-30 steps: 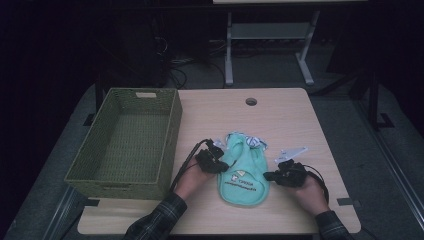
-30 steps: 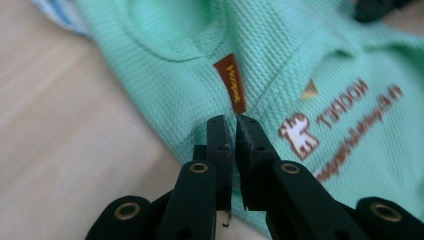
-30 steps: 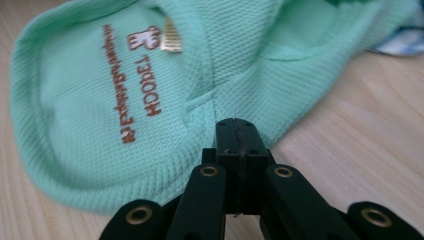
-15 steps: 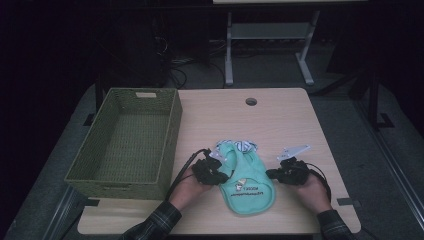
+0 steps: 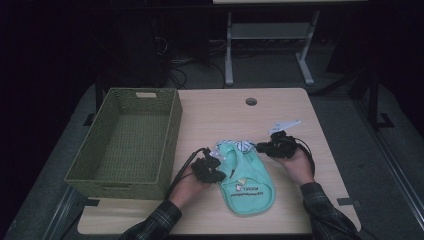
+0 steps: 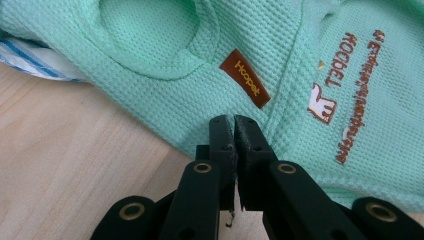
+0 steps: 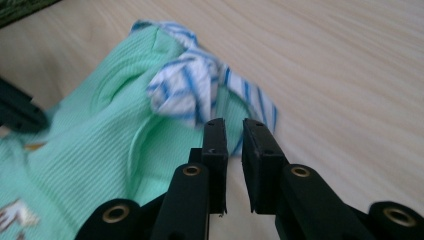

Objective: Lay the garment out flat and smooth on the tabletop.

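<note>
Wicker basket (image 5: 125,145) sits beside mint garment (image 5: 247,182), on wooden table (image 5: 220,112).

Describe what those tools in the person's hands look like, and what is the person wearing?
Each hand holds a black two-jaw gripper: the left gripper and the right gripper. Their flat black jaws sit on forked arms with brass-coloured rivets. A black cable loops from the left one. A grey three-cornered plate tops the right one. The sleeves are dark plaid with thin light lines.
</note>
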Tool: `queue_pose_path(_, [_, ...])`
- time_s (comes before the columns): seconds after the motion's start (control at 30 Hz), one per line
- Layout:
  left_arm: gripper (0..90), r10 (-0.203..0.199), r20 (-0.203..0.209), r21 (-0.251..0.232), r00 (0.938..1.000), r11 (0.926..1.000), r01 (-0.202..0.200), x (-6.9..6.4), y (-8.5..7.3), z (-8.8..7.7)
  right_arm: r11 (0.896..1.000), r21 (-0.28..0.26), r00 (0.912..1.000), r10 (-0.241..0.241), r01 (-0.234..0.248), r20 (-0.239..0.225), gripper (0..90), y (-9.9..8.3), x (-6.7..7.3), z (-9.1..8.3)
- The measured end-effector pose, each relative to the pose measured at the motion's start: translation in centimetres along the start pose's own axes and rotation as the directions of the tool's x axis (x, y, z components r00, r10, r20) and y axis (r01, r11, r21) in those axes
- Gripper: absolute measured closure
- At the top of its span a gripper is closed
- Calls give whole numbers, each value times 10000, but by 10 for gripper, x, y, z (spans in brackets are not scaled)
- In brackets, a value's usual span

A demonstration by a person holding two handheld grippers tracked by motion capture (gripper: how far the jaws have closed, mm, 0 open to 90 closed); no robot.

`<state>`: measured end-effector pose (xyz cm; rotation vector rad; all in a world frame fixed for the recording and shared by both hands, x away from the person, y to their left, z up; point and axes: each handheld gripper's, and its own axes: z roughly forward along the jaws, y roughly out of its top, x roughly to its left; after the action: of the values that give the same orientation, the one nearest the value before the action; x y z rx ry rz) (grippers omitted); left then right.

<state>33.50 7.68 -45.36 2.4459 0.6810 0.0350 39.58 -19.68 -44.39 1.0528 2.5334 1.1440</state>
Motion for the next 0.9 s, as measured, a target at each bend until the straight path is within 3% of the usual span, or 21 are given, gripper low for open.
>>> queue_pose_path(0.3, [871,258,-53,94,9997,9996,-258,0,0,0,9990,435,9999,-21,26,-121,757,15,-1,29])
queue_pose_path(0.53, [873,230,-32,76,9997,9997,-229,0,1,0,9956,817,9990,-456,458,-42,791,13,3,44])
queue_pose_path(0.67, [875,200,-32,75,9998,9998,-199,0,0,0,9961,734,9988,-488,485,26,886,11,4,44])
queue_pose_path(0.77, [877,242,-62,121,9997,9996,-241,0,1,0,9958,718,9977,-591,566,326,897,12,4,39])
queue_pose_path(0.9, [881,128,-67,59,9999,9999,-128,0,0,0,9979,561,9982,-343,315,495,897,19,-4,29])
